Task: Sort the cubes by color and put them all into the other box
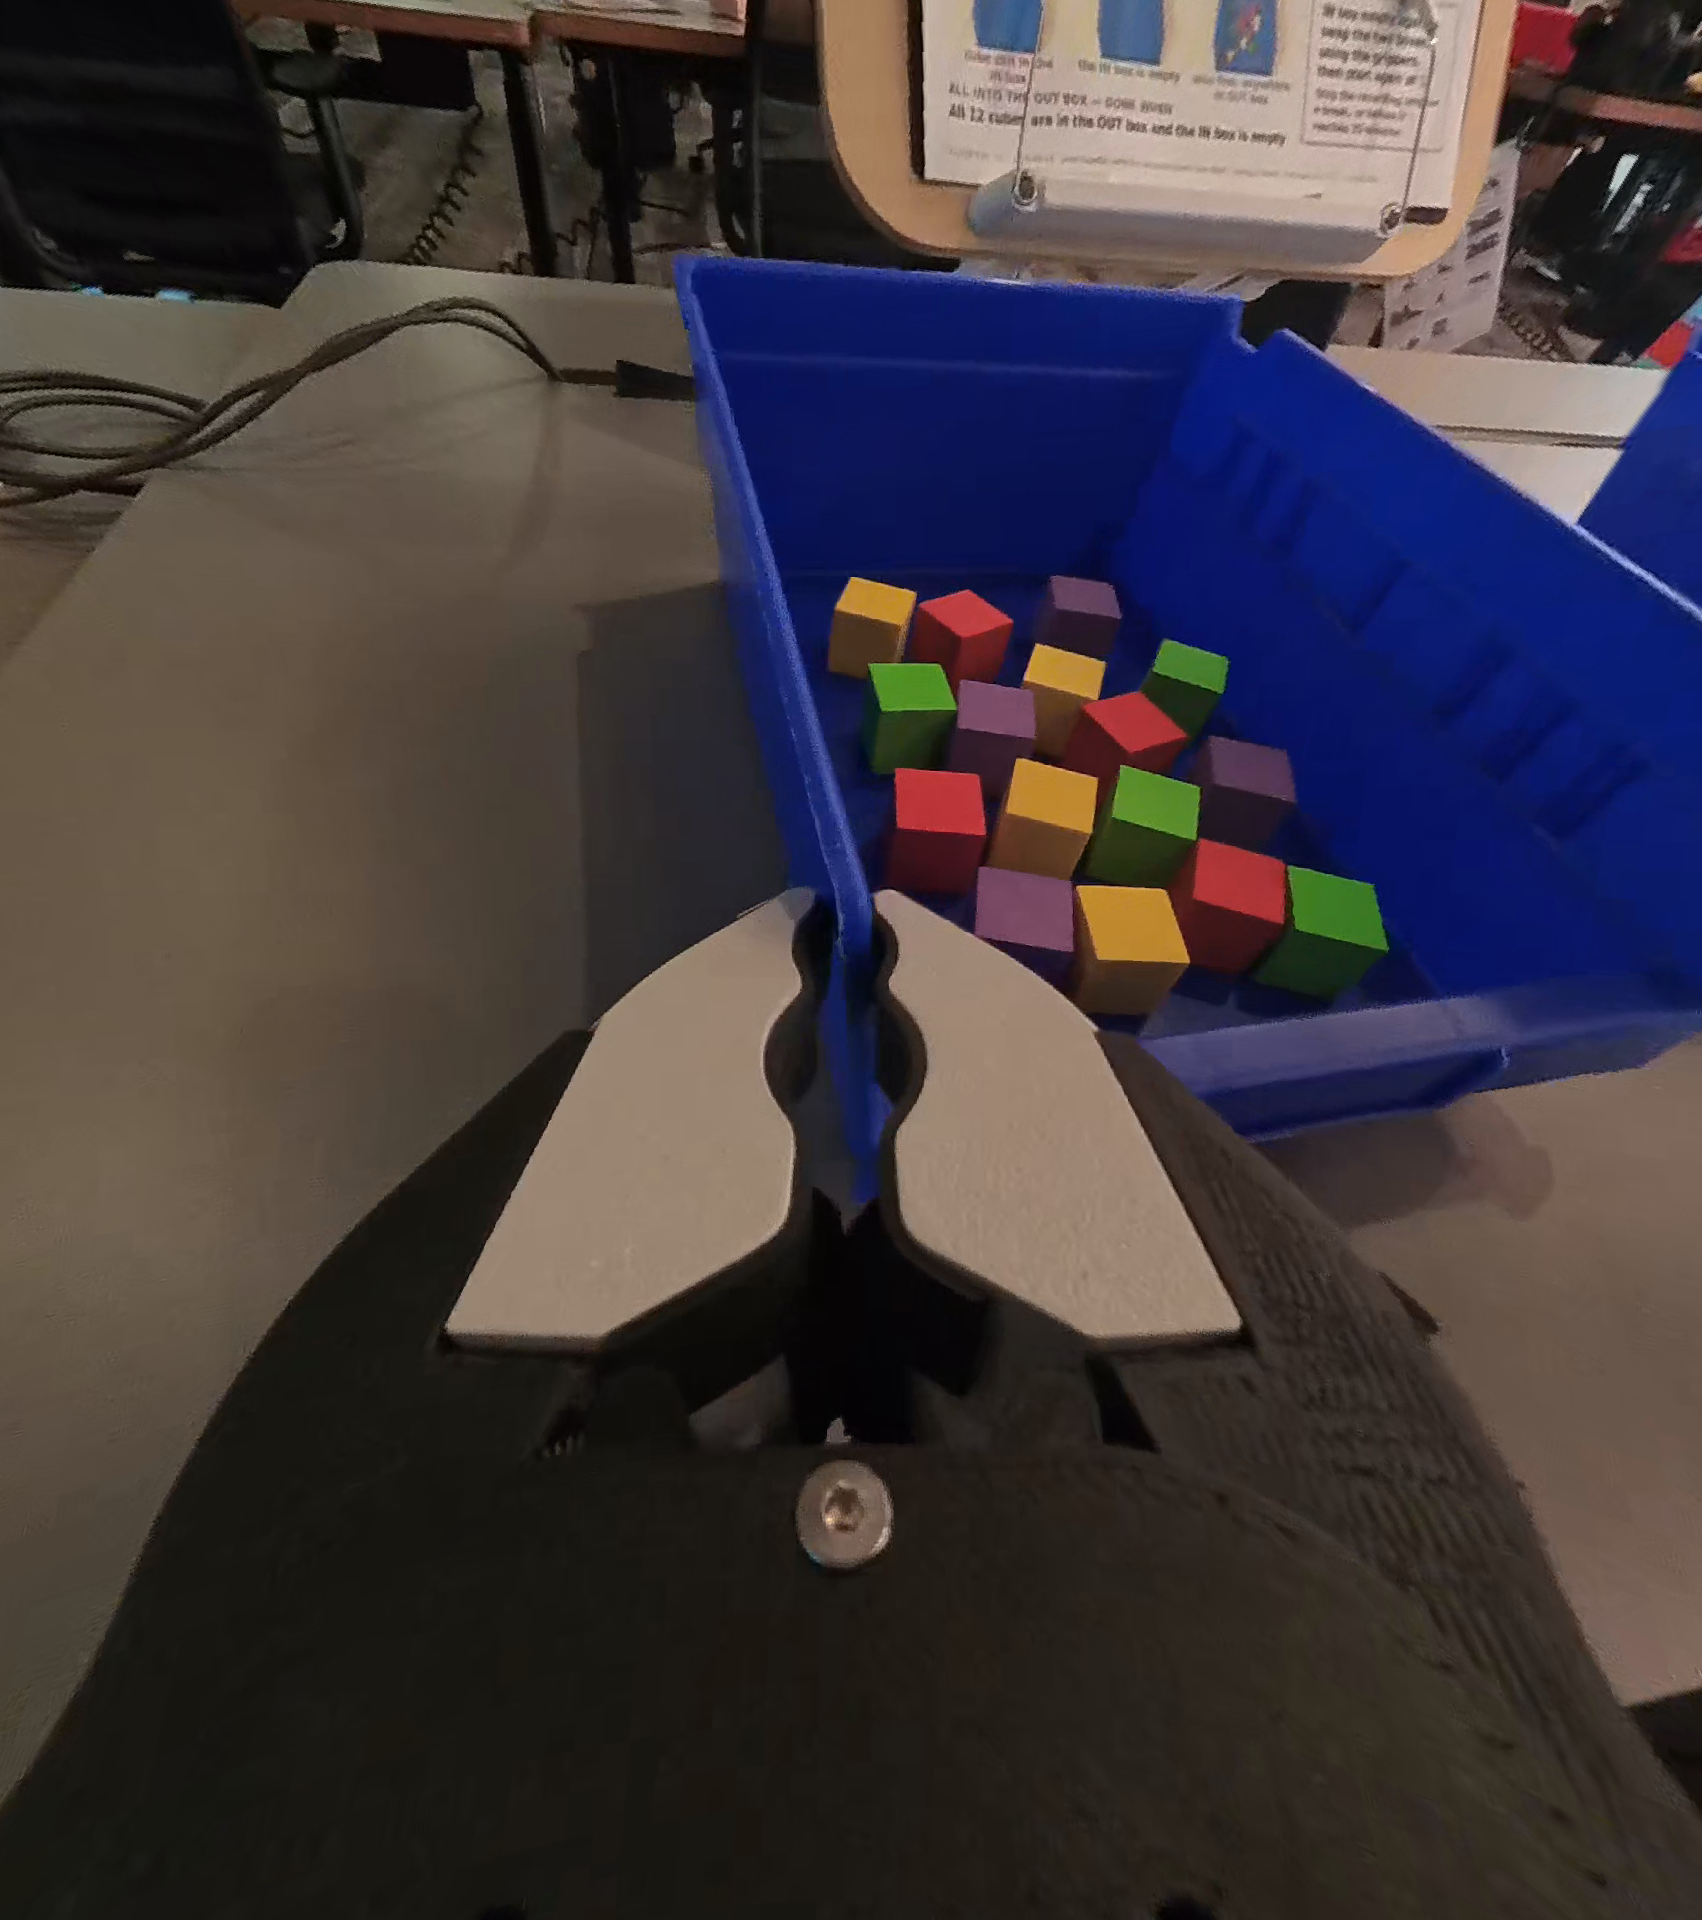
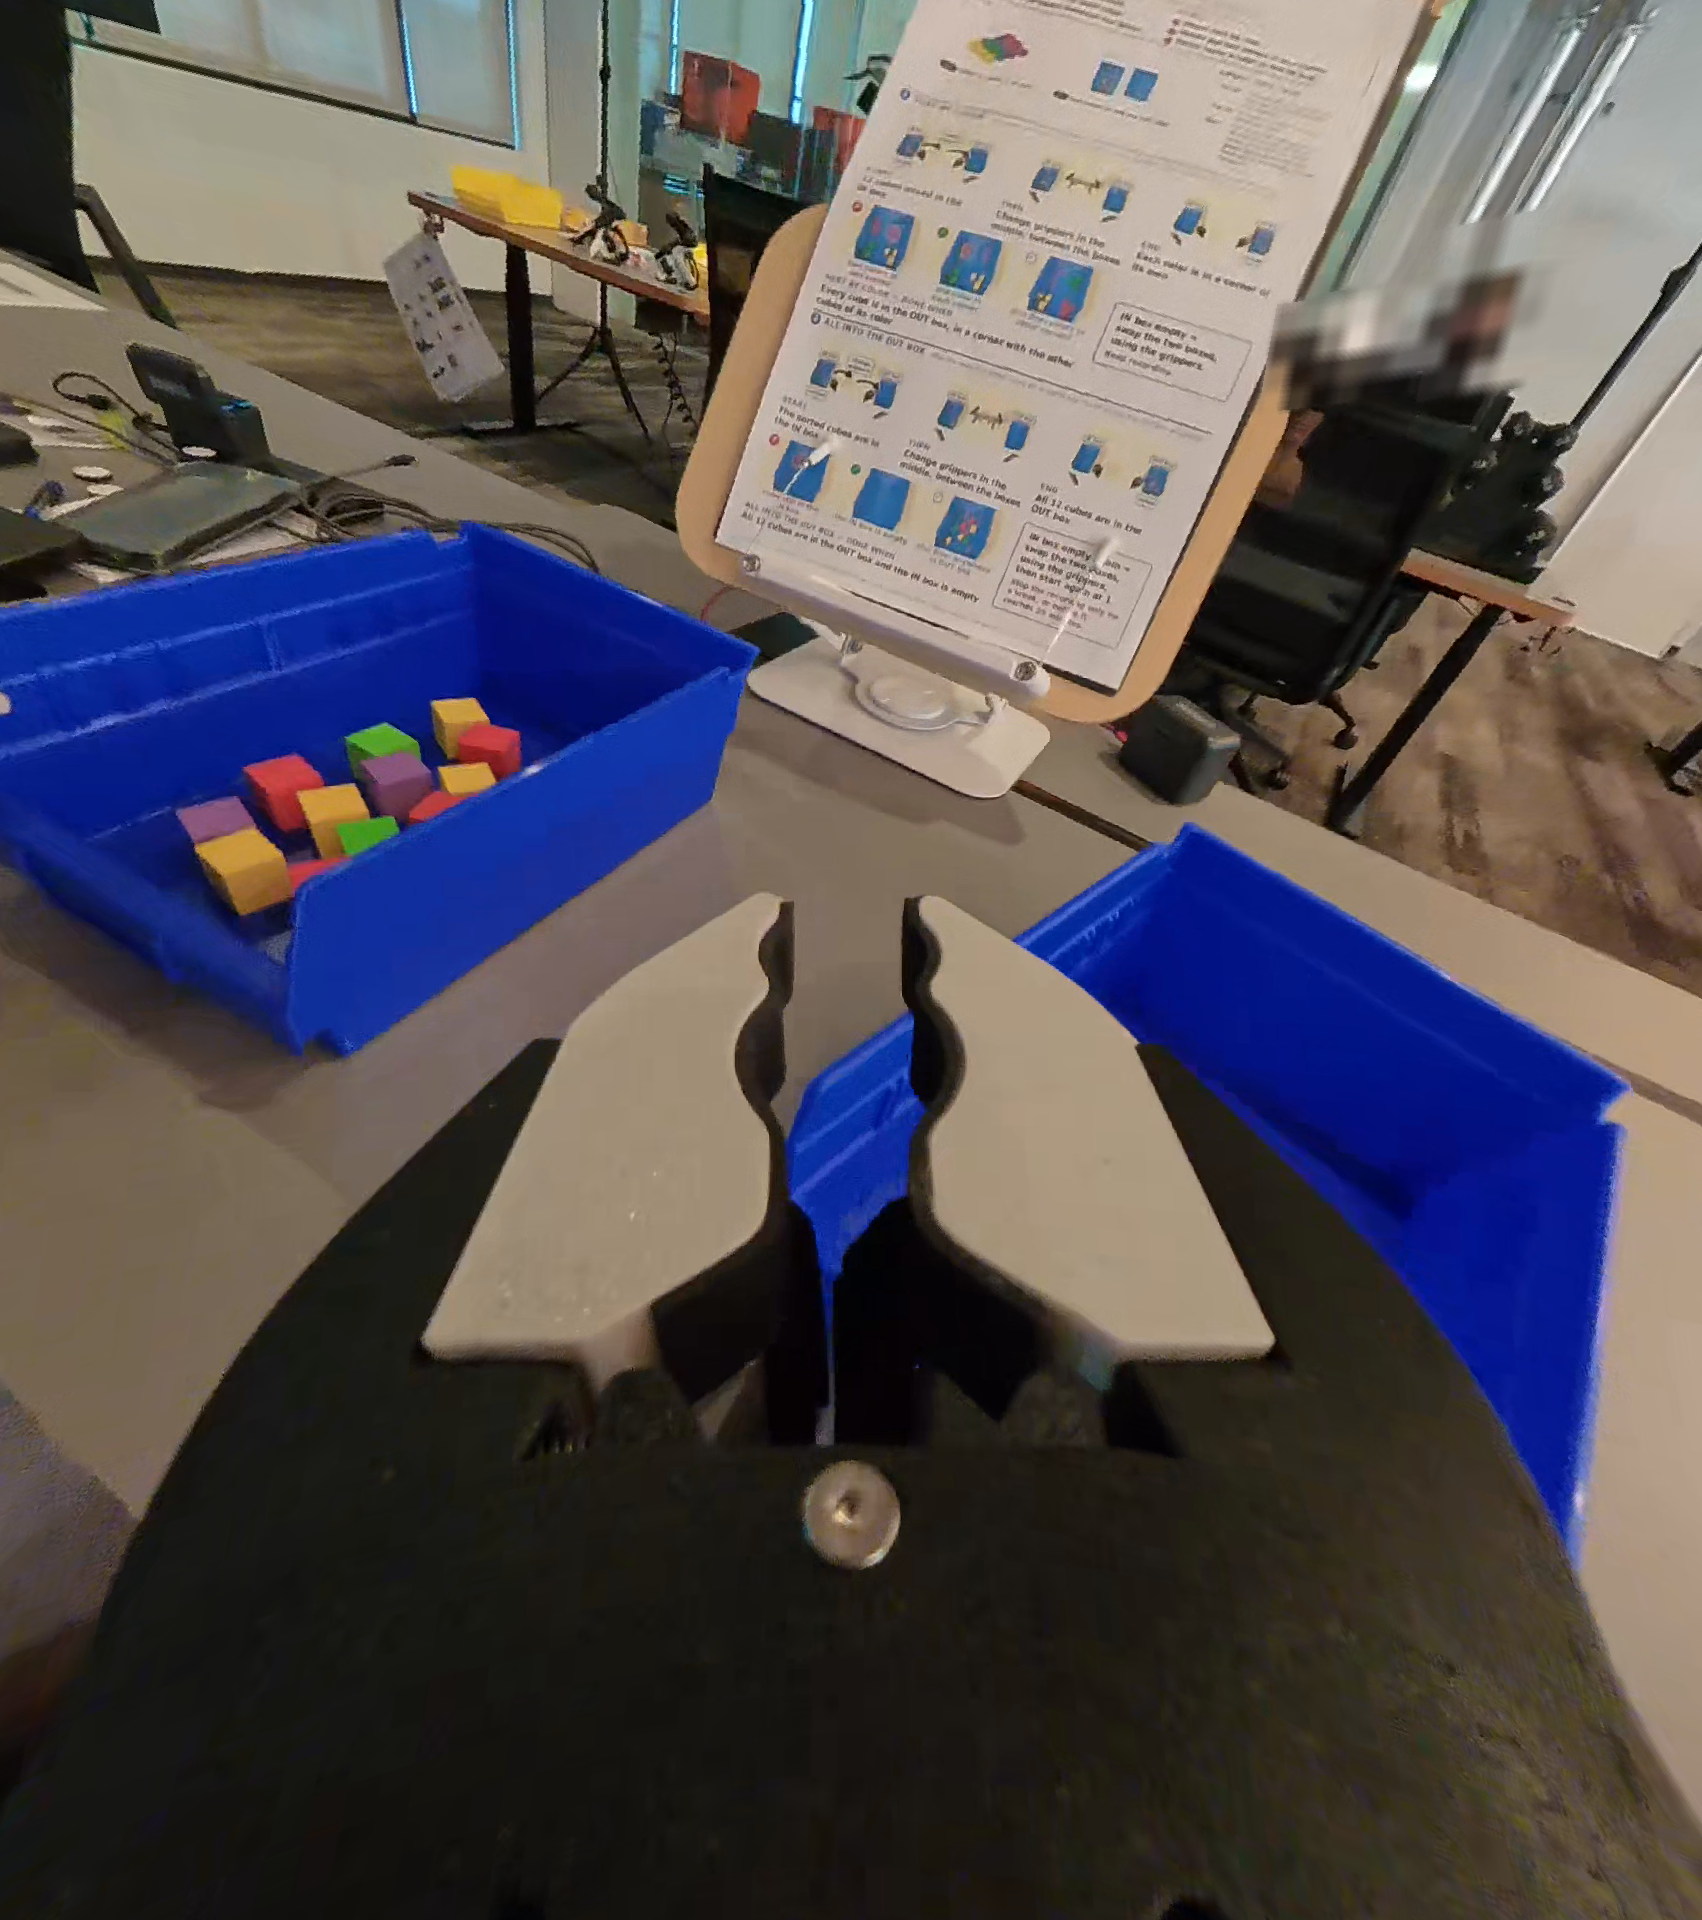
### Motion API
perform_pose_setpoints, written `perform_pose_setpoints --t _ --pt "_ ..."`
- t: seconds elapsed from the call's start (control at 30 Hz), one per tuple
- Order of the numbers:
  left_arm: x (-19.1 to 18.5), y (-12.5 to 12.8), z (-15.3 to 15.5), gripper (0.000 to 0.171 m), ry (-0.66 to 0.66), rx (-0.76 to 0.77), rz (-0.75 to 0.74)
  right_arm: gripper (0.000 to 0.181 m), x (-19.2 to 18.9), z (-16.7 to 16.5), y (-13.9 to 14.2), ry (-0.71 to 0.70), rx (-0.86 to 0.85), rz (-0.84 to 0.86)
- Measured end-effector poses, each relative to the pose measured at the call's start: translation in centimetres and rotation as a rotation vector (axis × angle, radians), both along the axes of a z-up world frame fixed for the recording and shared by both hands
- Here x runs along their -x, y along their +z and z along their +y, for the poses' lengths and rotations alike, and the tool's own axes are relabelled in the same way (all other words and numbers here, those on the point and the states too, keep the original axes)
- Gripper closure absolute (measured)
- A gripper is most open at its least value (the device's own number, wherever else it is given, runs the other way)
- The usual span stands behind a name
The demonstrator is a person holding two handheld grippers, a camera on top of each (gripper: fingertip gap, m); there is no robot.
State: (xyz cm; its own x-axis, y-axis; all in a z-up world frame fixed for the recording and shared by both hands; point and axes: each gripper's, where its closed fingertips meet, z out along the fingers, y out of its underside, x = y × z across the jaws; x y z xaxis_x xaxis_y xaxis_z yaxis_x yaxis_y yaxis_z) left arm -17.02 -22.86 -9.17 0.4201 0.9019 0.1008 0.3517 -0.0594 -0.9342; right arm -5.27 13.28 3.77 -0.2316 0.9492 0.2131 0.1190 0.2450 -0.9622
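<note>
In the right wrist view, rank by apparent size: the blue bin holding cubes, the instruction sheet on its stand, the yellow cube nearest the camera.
1. and 2. Blue plastic bin with coloured cubes and printed instruction sheet on its tan stand: they look alike in extent, so unranked.
3. Yellow wooden cube nearest the camera, plainly smallest.

Two blue bins [image 2: 535, 665] — sixteen cubes [image 1: 1044, 816]

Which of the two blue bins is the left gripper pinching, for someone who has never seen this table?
On the grey table, left of the standing instruction sheet, sits the blue bin with coloured cubes inside. The left gripper clamps its side wall. The other blue bin shows no cubes.
</note>
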Motion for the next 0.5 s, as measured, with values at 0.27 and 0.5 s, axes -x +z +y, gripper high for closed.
perform_pose_setpoints --t 0.27,0.5 --pt "1.8 0.0 -0.4 0.167 0.063 0.020 -0.004 0.157 -5.6 14.4 -5.7 -0.518 0.028 -0.174" --pt "0.6 -0.1 -0.6 0.167 0.094 0.008 -0.021 0.144 -7.6 18.4 -11.5 -0.637 0.190 -0.214"
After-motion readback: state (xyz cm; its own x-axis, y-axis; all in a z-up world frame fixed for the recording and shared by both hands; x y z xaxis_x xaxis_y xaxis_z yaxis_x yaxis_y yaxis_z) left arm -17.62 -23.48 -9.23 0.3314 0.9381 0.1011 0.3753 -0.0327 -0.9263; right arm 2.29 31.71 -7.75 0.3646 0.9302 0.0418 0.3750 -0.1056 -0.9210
